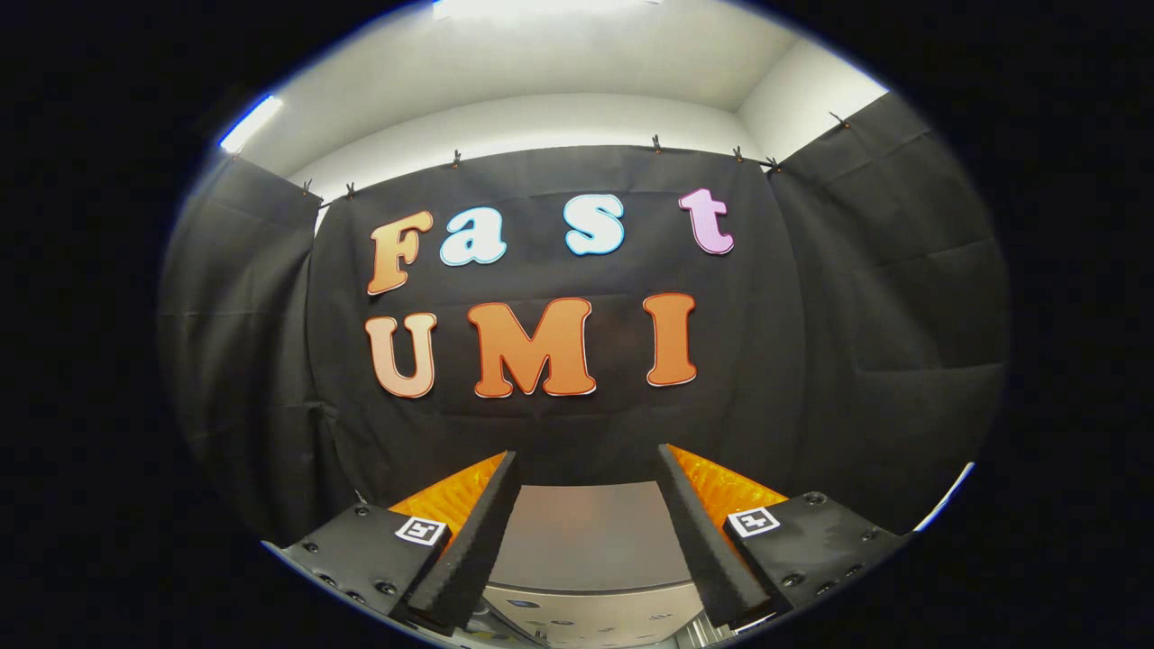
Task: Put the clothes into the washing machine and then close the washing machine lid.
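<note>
Gripper [588, 464] spread, empty — grey washing machine lid [590, 536] between its fingers, black cloth wall [856, 315] beyond.

**Even light from above, strong fisheye bending**

The booth is lit evenly from the ceiling; a light strip [251, 123] glows blue-white and is overexposed. The black cloth wall [865, 297] stays dark, with soft folds visible. The claw [586, 469], its fingers apart, is sharp, with no motion blur. Straight lines curve strongly near the rim.

matt black foam fingers [469, 541], smooth grey washing machine lid [590, 536], matt black cloth wall [856, 297]
</note>
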The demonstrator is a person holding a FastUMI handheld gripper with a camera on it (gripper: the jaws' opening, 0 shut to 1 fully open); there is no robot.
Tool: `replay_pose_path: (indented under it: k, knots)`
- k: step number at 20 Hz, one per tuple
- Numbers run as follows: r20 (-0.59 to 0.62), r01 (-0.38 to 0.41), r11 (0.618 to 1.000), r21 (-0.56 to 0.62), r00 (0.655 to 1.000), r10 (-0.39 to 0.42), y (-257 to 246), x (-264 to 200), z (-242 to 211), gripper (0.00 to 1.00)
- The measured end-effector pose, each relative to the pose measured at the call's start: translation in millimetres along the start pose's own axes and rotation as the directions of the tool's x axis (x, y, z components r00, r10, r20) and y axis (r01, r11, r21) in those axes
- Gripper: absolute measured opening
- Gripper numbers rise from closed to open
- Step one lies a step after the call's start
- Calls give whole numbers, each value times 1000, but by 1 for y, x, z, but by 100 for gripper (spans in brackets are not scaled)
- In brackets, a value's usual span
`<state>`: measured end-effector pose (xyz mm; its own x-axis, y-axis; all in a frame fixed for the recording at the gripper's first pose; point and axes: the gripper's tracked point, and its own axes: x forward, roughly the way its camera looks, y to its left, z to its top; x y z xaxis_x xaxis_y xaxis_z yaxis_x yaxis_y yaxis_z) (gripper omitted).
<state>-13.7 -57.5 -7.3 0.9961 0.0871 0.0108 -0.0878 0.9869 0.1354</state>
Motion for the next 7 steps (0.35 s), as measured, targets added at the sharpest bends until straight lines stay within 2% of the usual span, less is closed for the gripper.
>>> replay_pose_path:
  k: [7]
  knots:
    - [-2,22,1000,-1,1000,-22,-5,1,0,98]
